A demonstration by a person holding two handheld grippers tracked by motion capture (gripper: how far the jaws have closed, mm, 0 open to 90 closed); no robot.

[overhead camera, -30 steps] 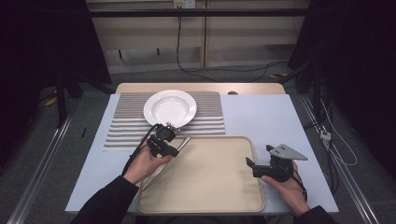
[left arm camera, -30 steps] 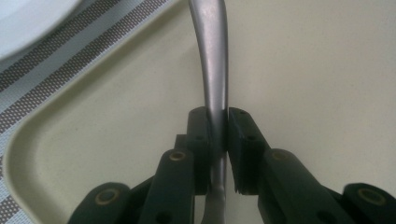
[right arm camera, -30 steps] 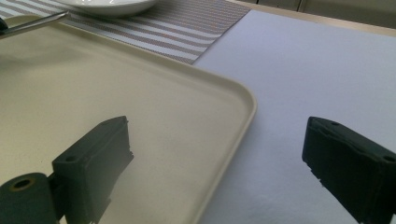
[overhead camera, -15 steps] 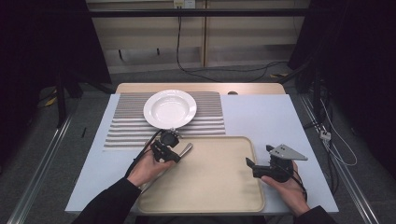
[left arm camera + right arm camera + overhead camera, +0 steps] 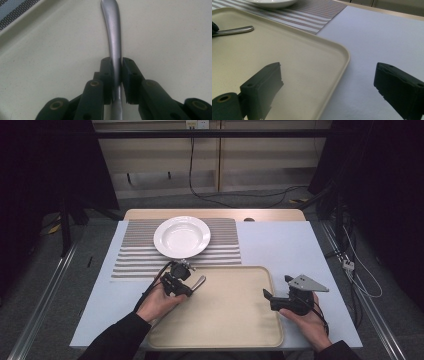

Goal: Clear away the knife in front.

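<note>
The left gripper point(image 5: 117, 72) has its jaws nearly closed, pads pressed on both sides of a metal utensil point(image 5: 113, 32); the part that sticks out ahead is a smooth tapering handle, and the other end lies below the jaws, so I cannot tell whether it is a spoon or a fork. In the high view the left gripper point(image 5: 181, 279) holds the utensil point(image 5: 199, 282) over the far left corner of the tray point(image 5: 240, 330), its handle pointing right, just short of the striped mat point(image 5: 131, 256) and the plate point(image 5: 182, 237) on it. The right gripper point(image 5: 276, 289) rests at the tray's right edge with its jaws wide apart and nothing between them. My guess is that the utensil is being carried to a place beside the plate. To do that well, keep the squeeze steady, since polished metal slides easily between flat pads, hold it level so it cannot pivot, clear the tray rim before moving across, and lower it flat onto the mat before letting go
</note>
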